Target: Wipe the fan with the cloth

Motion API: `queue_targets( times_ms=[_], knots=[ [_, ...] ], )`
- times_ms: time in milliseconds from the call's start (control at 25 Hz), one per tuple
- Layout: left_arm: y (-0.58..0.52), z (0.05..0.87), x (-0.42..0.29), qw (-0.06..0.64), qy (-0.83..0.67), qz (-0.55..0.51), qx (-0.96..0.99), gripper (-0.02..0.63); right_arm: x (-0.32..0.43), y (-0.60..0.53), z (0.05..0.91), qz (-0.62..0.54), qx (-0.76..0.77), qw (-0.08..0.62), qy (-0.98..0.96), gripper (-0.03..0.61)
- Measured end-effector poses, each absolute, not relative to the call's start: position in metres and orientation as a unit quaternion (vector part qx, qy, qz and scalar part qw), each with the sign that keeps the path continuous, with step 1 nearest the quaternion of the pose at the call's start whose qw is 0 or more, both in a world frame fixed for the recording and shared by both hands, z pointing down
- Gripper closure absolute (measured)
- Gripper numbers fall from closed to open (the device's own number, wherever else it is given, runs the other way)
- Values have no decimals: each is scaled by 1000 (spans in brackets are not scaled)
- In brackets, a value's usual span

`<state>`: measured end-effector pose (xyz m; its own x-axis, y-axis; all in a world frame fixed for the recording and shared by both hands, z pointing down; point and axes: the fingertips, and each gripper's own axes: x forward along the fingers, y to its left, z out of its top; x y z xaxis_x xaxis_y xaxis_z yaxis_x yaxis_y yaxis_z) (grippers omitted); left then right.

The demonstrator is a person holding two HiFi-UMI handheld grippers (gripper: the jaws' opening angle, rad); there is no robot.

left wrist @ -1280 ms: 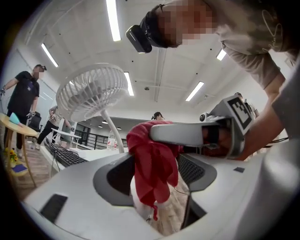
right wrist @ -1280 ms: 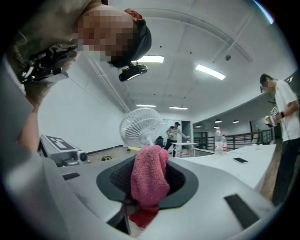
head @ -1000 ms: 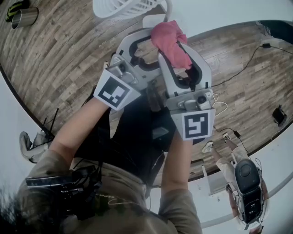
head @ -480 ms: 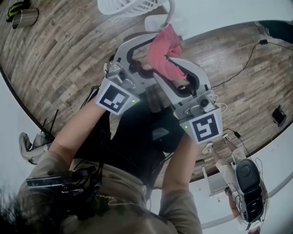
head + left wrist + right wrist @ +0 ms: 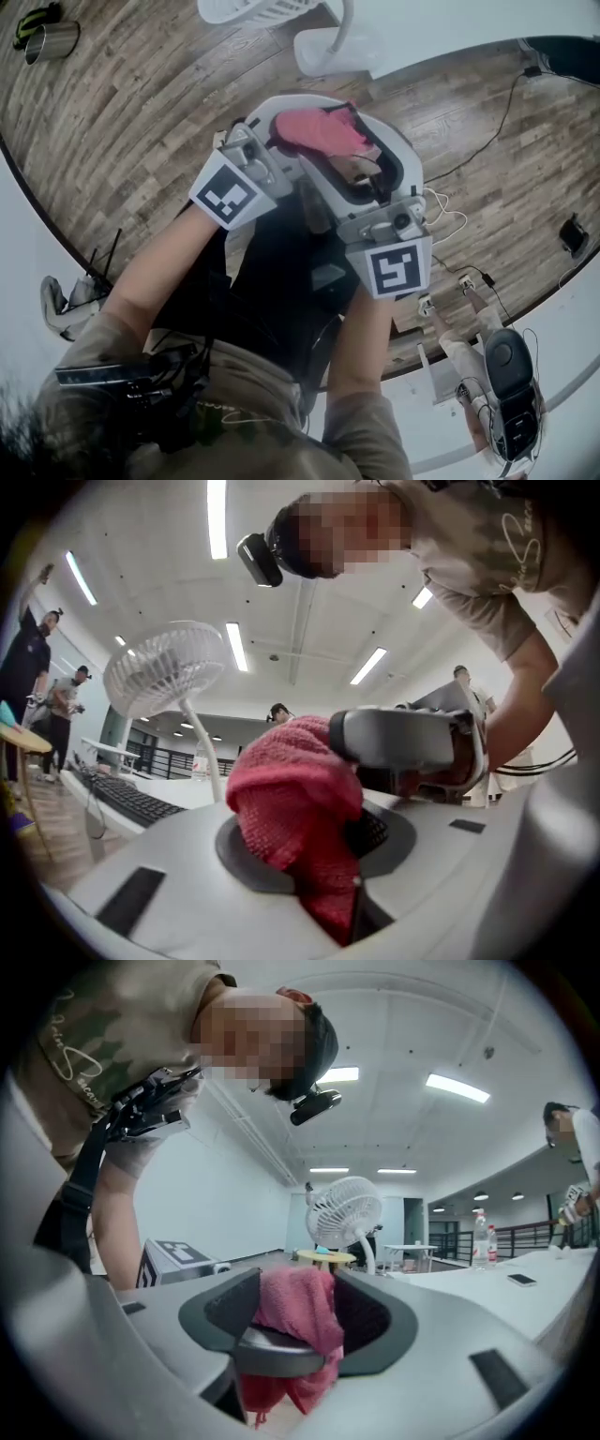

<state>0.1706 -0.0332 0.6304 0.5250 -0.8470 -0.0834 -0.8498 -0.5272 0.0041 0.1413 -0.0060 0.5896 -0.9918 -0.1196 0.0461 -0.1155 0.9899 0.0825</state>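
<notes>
Soft pink terry cloth [image 5: 317, 131] bunched in mid-air between the two grippers, close in front of the person, well apart from the white wire-cage desk fan [image 5: 251, 9] standing at the near edge of the white table [image 5: 450, 23]. Clamped on the cloth's lower fold: the left gripper [image 5: 314, 846], jaws just drawn in on it. Spread wide, jaws just let out: the right gripper [image 5: 295, 1321], pads clear of the cloth hanging between them over the left gripper's crossing jaw.

Cloth judged light, limp and squashy: nothing to break, little chance of slipping on that nubby weave, but apt to sag and trail loose ends. Best taken by a thick gathered fold, leaving a pad of fabric proud of the jaws for the wiping.

Fan probably light and top-heavy on its thin curved neck, grille likely springy: worth wiping gently, perhaps steadying at the base [image 5: 337, 52] with the free gripper.
</notes>
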Motion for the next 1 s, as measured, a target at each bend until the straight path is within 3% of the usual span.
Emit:
queue_targets(
  times_ms=[80,200,280,400,680,1000],
  knots=[
    [-34,647,161,3,503,33,-864,503,158,-15,584,-19,104,-3,-994,304],
    [-33,674,156,-16,506,30,-862,514,180,-27,577,9,155,-45,-987,366],
    [-30,691,158,-17,497,24,-867,515,182,-27,577,-7,173,-46,-984,484],
    [-5,716,151,-14,485,21,-874,517,167,1,579,-30,181,-45,-982,563],
    [-48,800,157,-96,486,25,-868,520,165,-10,600,-28,175,-50,-983,563],
    [-122,822,150,-89,491,56,-865,522,171,-11,637,-16,172,-13,-985,563]
  ],
)
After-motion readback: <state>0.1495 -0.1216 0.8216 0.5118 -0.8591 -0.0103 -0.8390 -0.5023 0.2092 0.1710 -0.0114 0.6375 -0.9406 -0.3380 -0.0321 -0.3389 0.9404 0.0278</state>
